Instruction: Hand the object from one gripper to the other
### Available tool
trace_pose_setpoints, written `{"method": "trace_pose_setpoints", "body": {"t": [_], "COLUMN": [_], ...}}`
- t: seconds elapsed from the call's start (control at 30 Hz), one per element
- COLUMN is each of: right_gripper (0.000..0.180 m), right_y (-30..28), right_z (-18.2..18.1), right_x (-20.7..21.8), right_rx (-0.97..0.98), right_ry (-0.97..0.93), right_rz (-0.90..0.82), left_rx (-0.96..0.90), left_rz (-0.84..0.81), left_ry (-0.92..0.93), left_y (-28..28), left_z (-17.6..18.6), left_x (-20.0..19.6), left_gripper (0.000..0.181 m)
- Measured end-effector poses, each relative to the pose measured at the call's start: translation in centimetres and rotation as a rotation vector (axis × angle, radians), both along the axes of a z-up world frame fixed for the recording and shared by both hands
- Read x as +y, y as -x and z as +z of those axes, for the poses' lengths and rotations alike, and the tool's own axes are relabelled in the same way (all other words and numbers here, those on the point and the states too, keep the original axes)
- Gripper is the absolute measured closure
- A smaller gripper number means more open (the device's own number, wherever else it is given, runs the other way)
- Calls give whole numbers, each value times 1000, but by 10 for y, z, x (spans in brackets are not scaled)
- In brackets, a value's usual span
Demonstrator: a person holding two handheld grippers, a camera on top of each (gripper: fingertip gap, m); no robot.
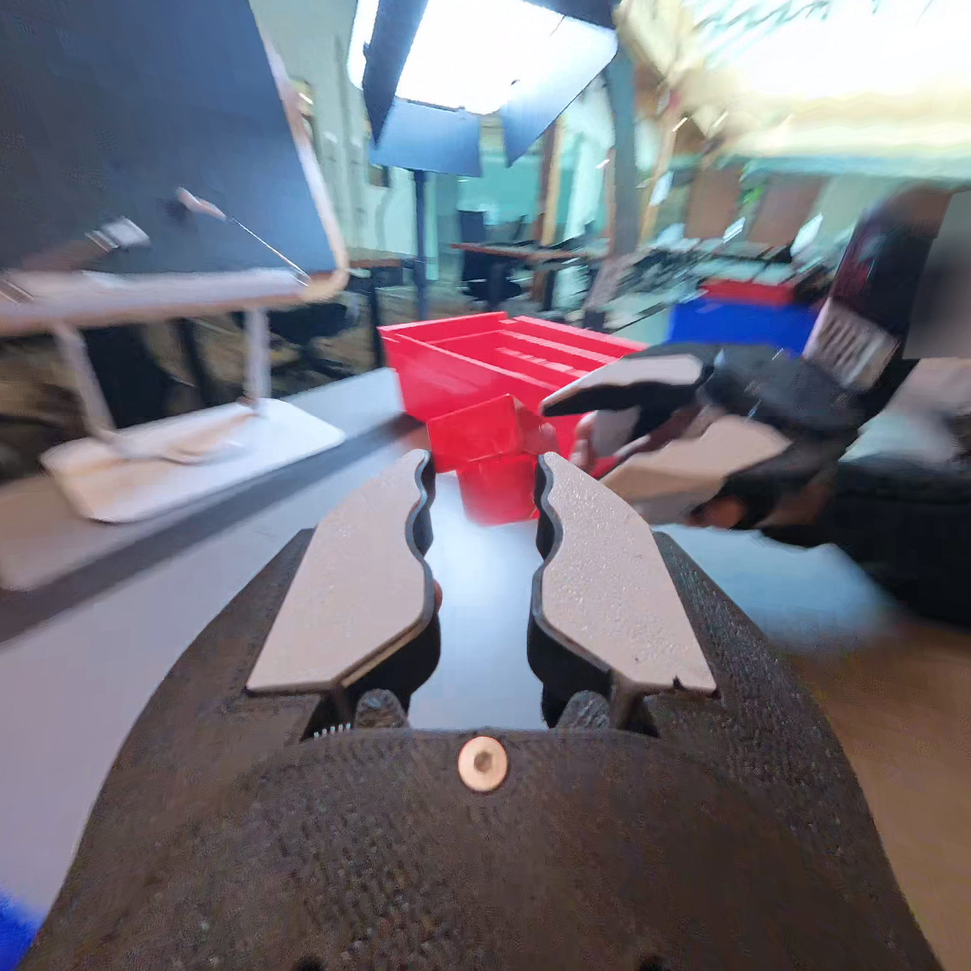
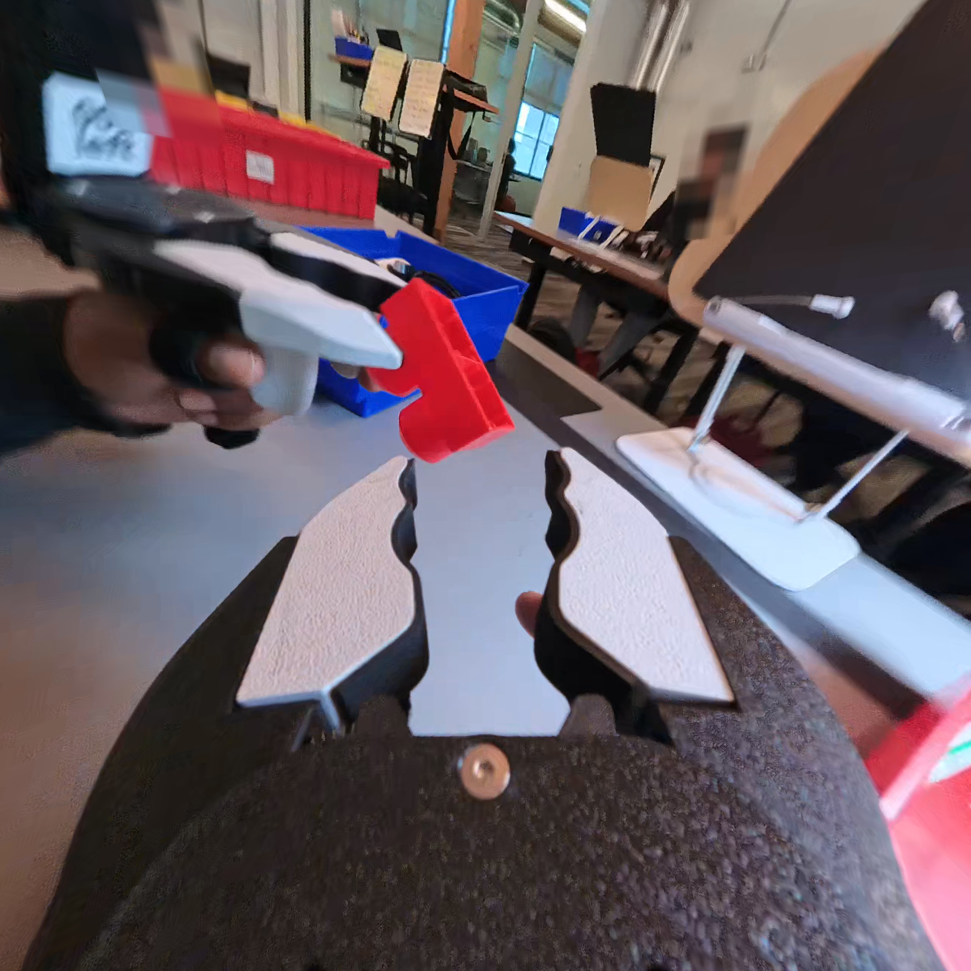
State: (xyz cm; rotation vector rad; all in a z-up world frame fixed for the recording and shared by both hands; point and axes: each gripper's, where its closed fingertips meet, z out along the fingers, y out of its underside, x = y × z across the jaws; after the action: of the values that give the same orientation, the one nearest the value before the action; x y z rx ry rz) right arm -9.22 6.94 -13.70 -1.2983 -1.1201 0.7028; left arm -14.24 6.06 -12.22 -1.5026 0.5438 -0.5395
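The handover is only getting under way. The left gripper [image 1: 483,462] is holding the red block [image 1: 491,488], pinching it at the very tips of its fingers. Most of the block is sticking out beyond those tips, up in the air above the tabletop [image 2: 157,525]. In the right wrist view the block is hanging tilted out of those fingers, with its notched face turned toward the camera.

The right gripper [image 2: 478,462] is standing with its fingers spread wide and nothing between them. The block's lower corner is sitting just ahead of the tip of the finger on the left of that view, not yet inside the gap. From the left wrist view the right gripper's fingers are reaching in from the right, close beside the block; blur is hiding whether they are touching it.

So the pick-up looks finished and the approach is nearly complete. Still to come, by my reading:
- bringing the block squarely between the right gripper's fingers
- closing them on it
- loosening the left gripper's hold

A red bin [image 1: 473,357] is sitting farther off, beyond the block.
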Motion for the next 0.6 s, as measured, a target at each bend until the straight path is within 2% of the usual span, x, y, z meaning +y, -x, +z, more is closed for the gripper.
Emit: {"method": "trace_pose_setpoints", "body": {"t": [0.13,0.33,0.43,0.47,0.5,0.6], "right_gripper": [123,93,85,88,101,104], "right_y": [2,14,13,14,13,10], "right_z": [0,-7,-19,-21,-21,-29], "right_x": [-2,-21,-23,-26,-31,-27], "right_rx": [102,127,72,74,65,11], "right_ry": [374,760,815,837,854,791], "right_rz": [88,257,268,293,334,322], "left_rx": [400,799,891,918,947,899], "left_rz": [206,222,173,158,151,91], "left_ry": [-285,-558,-639,-653,-668,-601], "left_y": [4,-29,-45,-50,-53,-57], "left_z": [5,-7,-14,-17,-19,-25], "left_x": [-1,-13,-22,-24,-25,-27], "left_gripper": [144,145,145,145,145,146]}}
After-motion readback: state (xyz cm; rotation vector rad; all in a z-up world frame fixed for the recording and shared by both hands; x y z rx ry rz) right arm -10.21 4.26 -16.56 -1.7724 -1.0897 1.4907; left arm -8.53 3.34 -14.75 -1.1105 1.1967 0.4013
